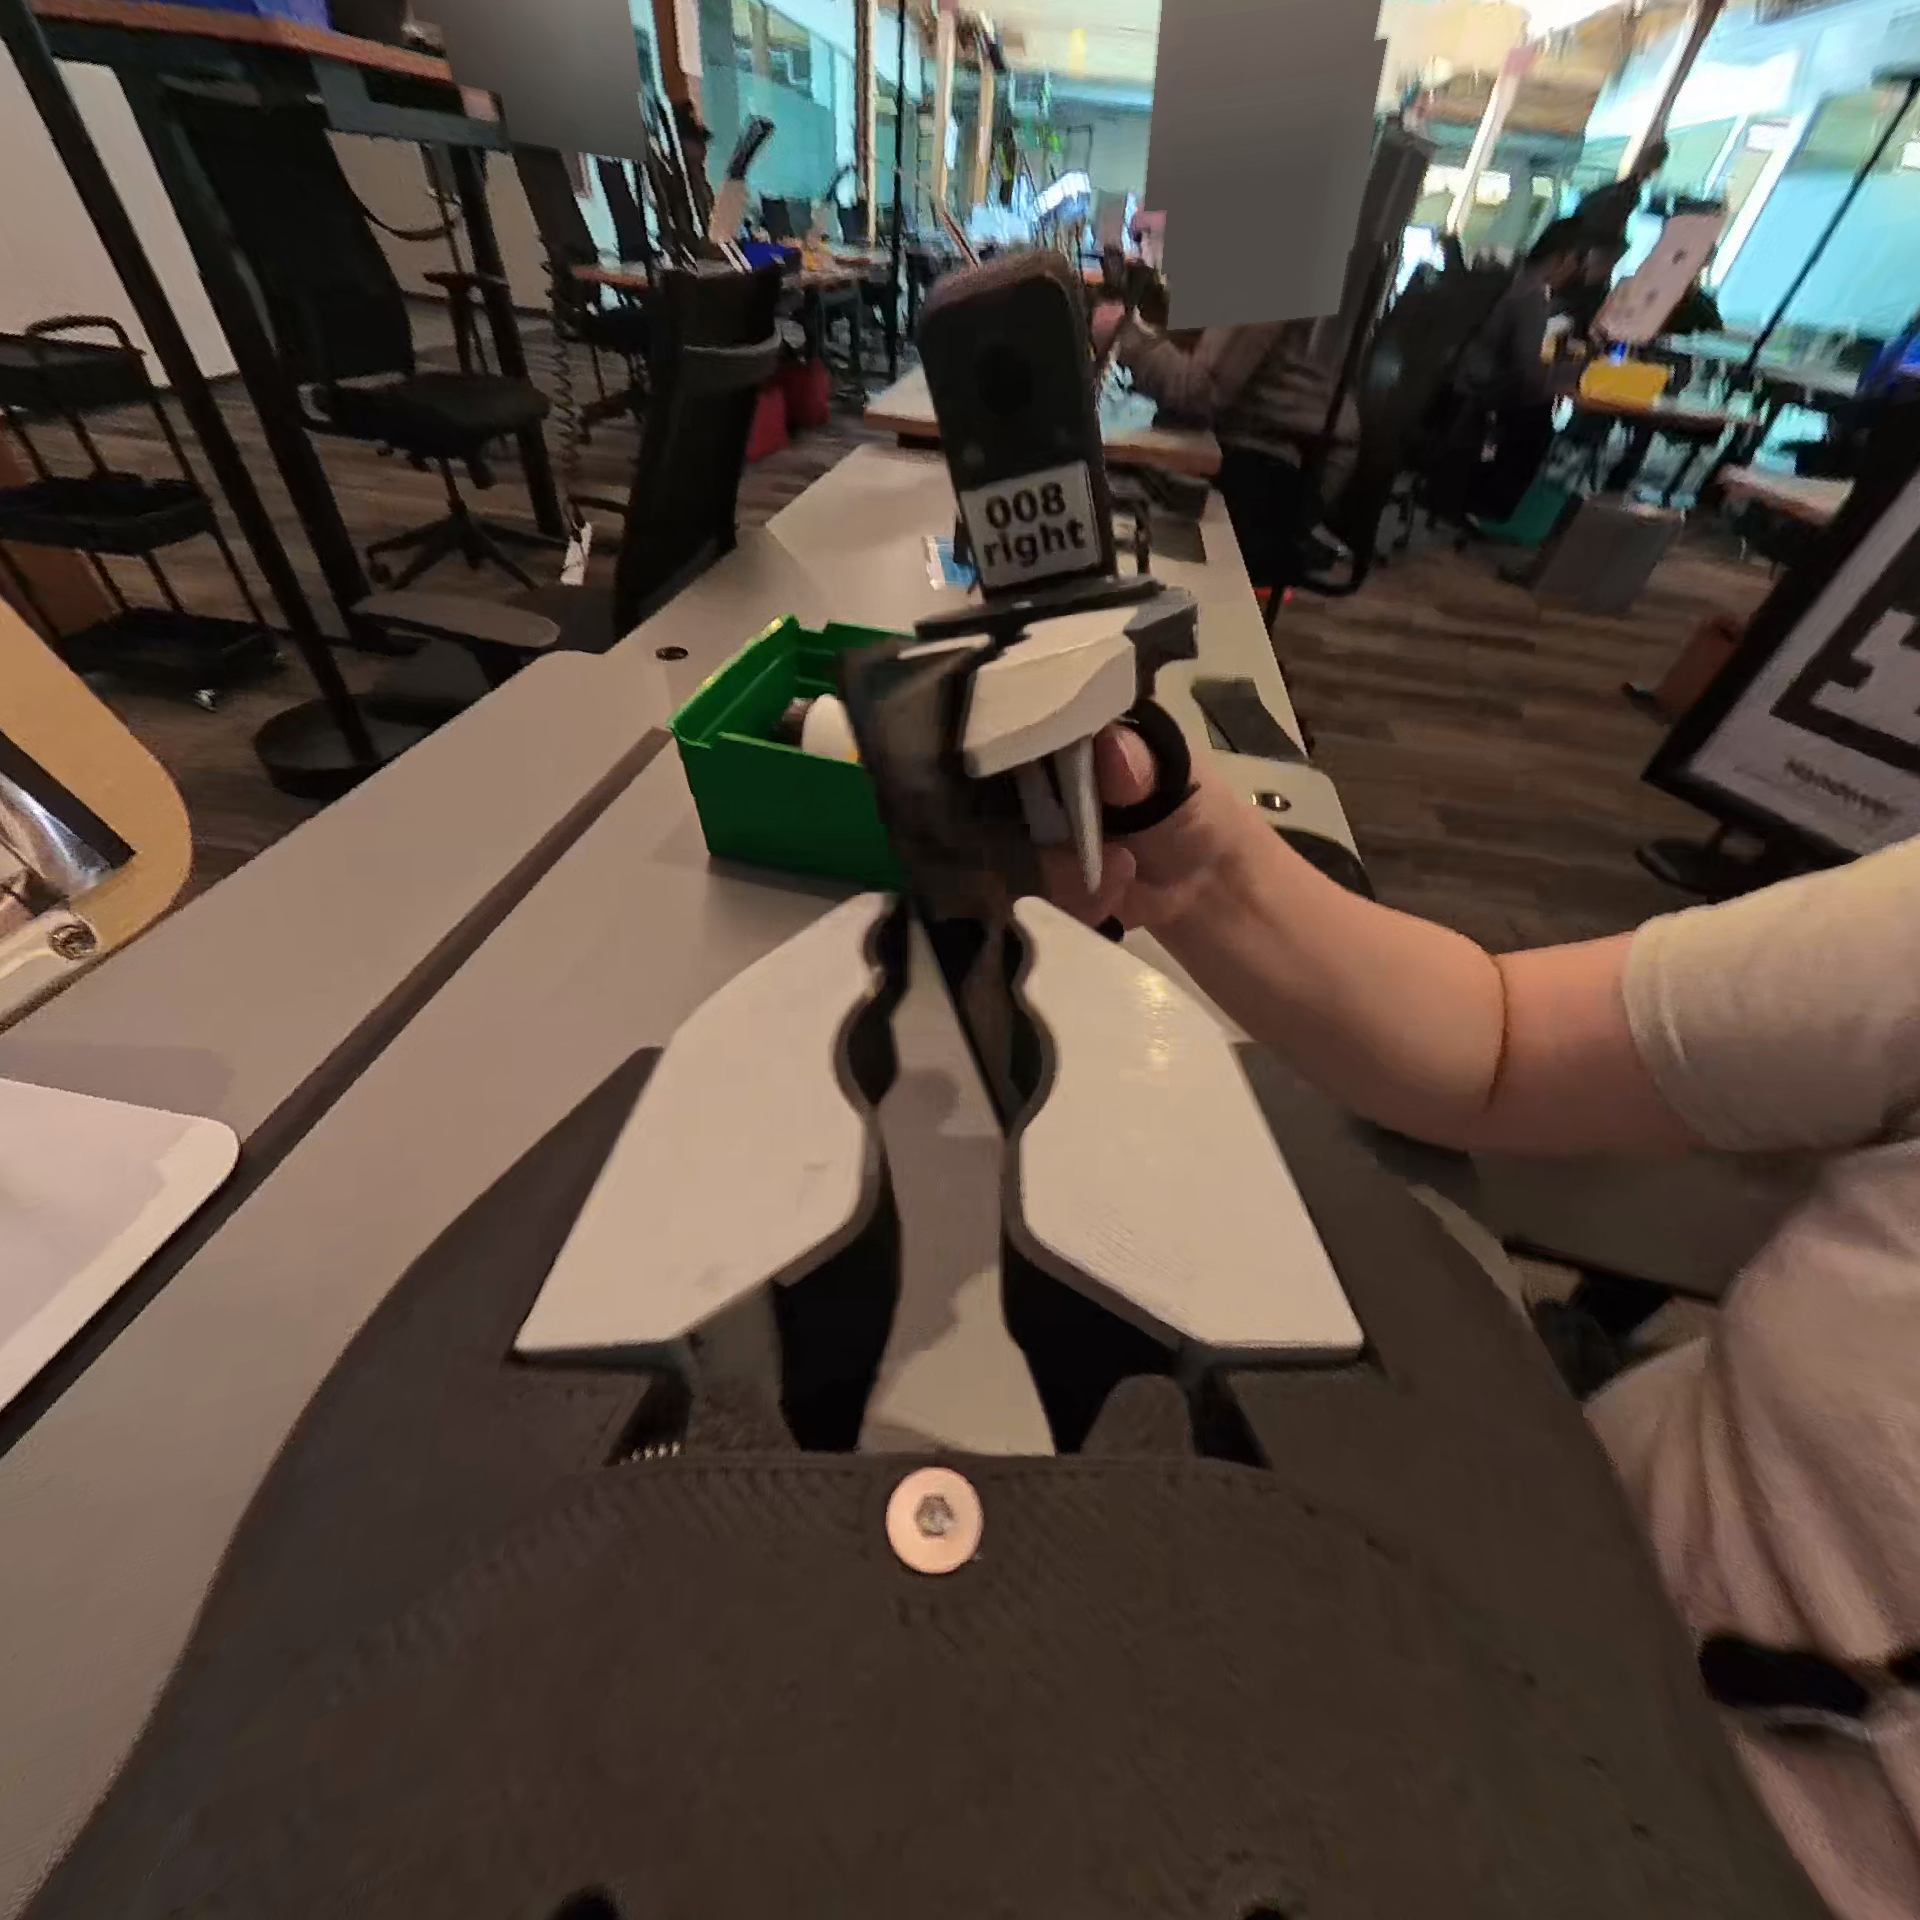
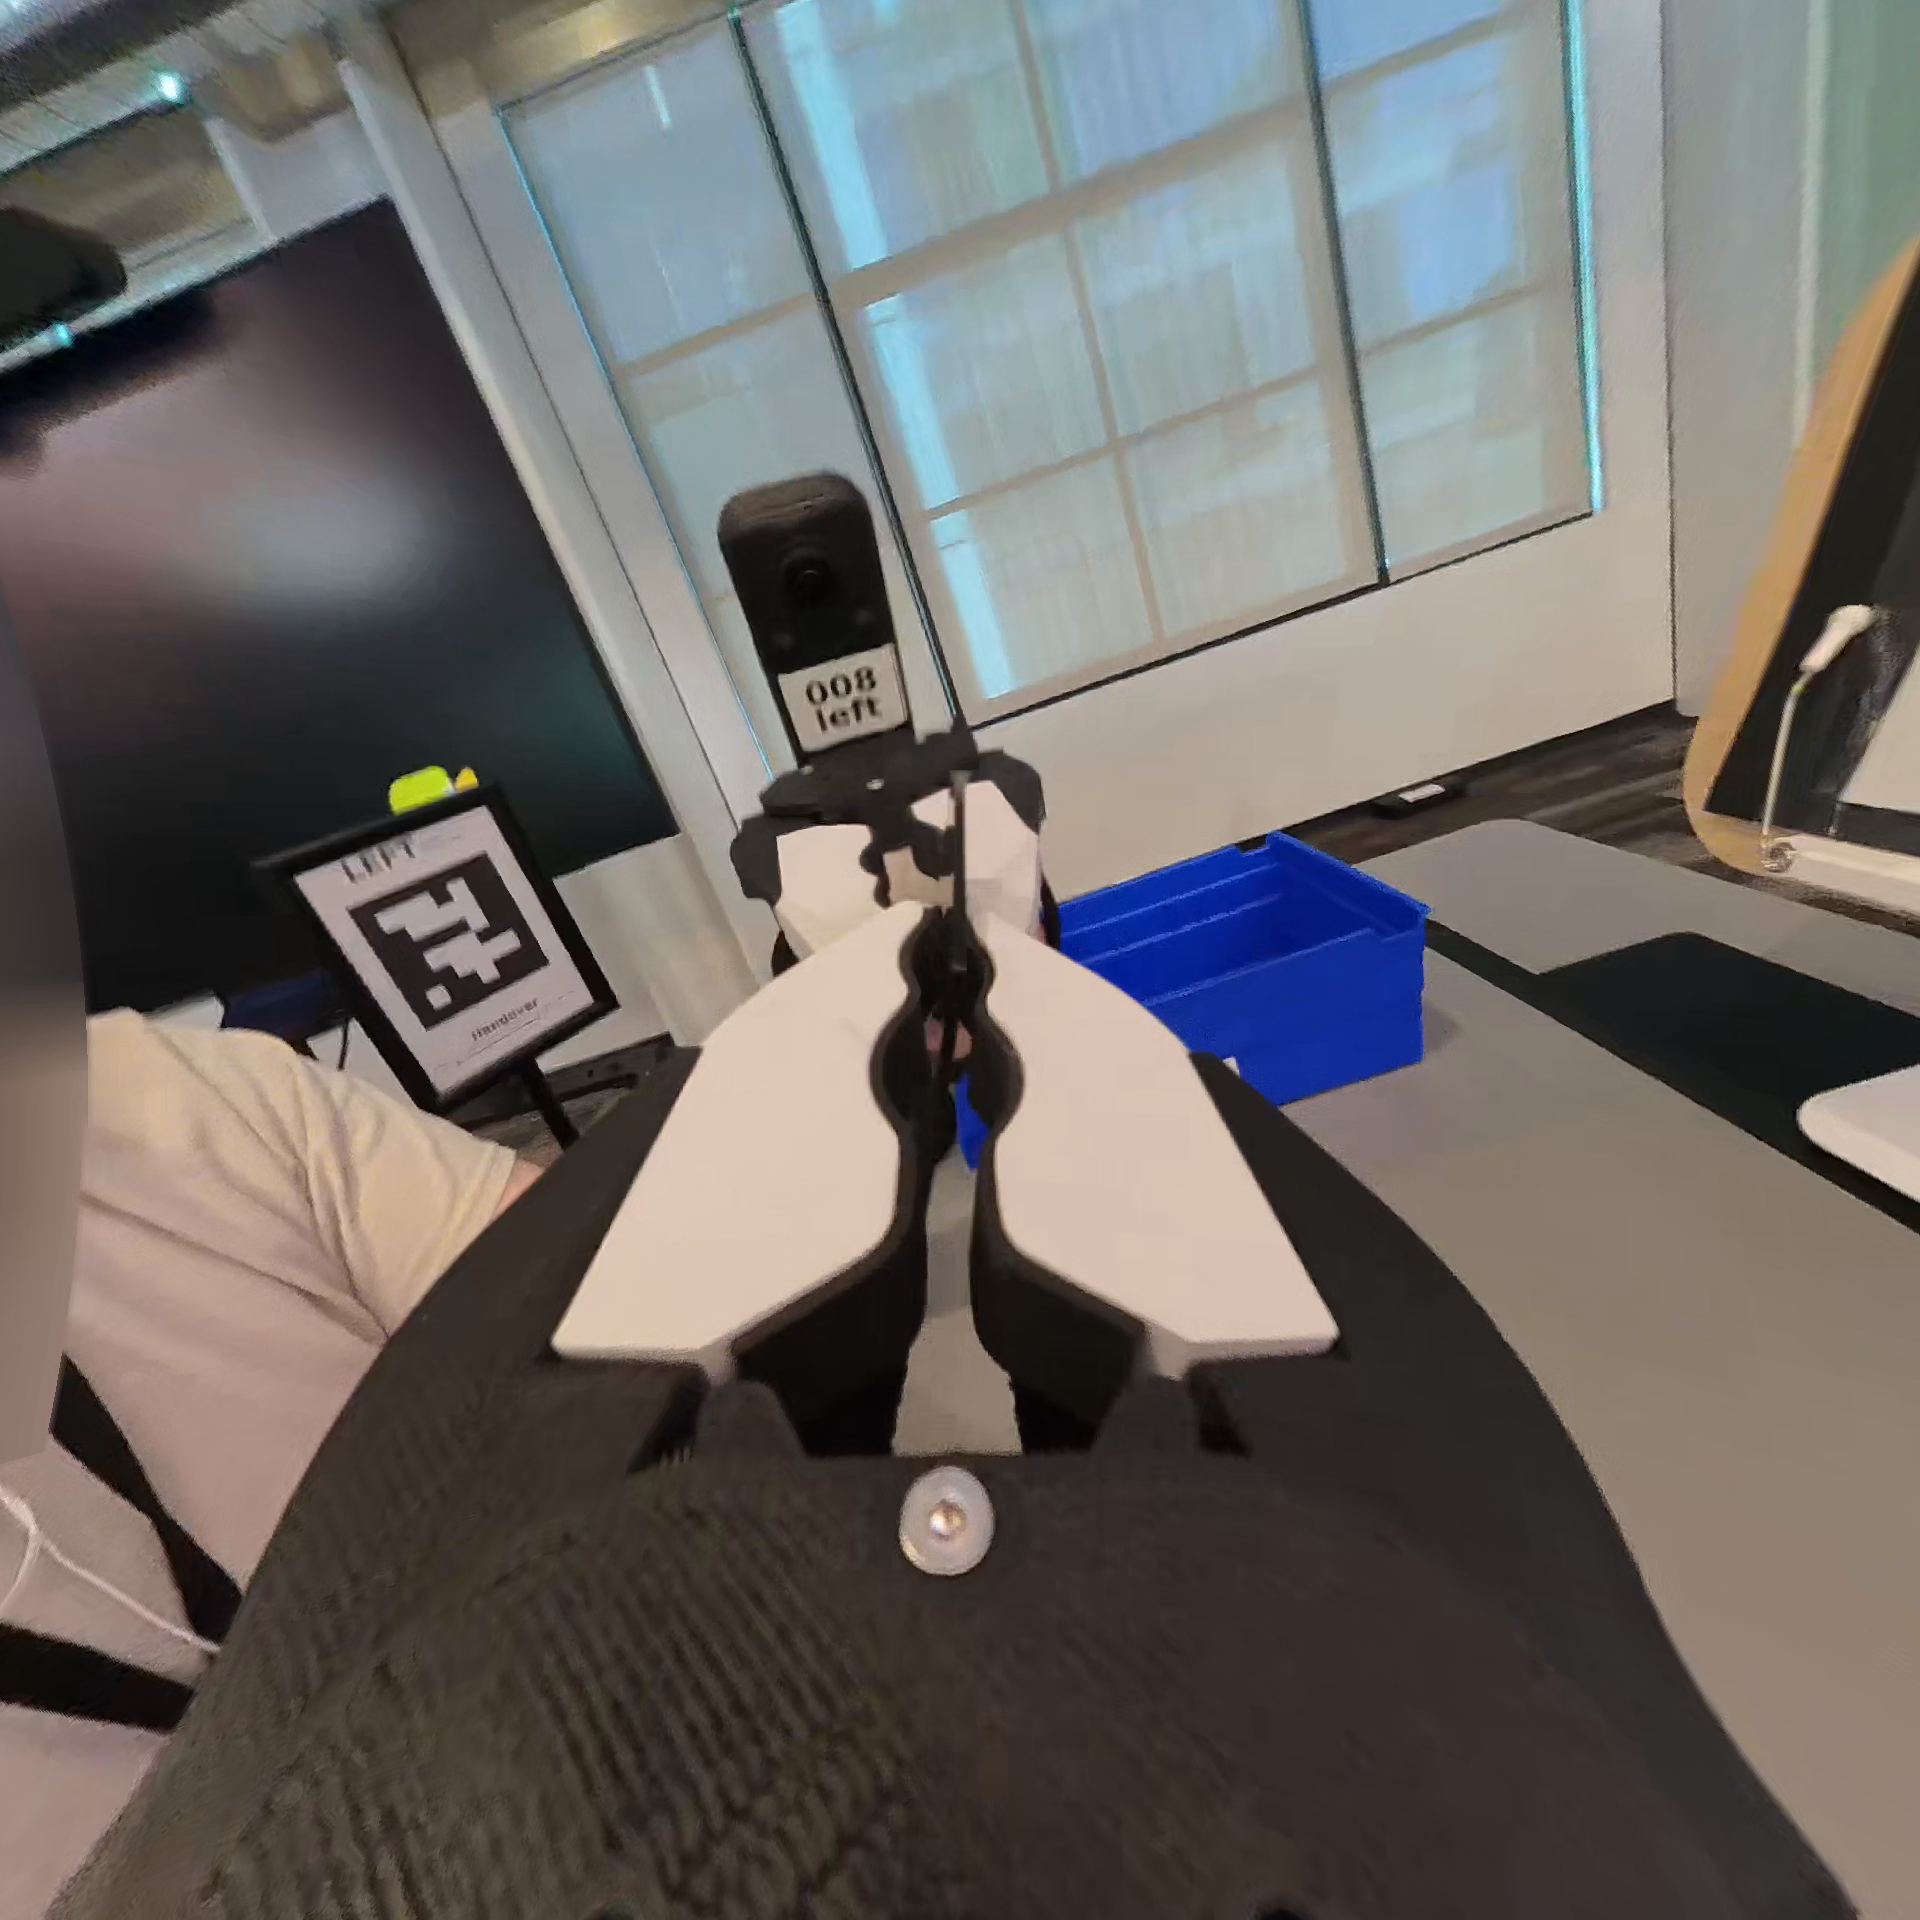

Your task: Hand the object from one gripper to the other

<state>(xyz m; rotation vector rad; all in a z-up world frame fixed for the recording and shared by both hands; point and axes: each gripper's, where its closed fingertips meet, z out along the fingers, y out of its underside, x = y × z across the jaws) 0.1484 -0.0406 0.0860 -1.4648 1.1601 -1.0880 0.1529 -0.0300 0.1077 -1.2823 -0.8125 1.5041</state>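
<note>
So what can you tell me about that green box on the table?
The green box is a small open-topped bin, apparently plastic, with straight walls and an inner ledge. It sits flat and upright on the grey table. A white lump lies inside. A dark thing held in front hides its right end.

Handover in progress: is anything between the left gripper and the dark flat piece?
Nothing visible. The dark flat piece reaches in between the fingers of the left gripper, with the right gripper shut on it. The green bin sits behind, out of the way.
</note>
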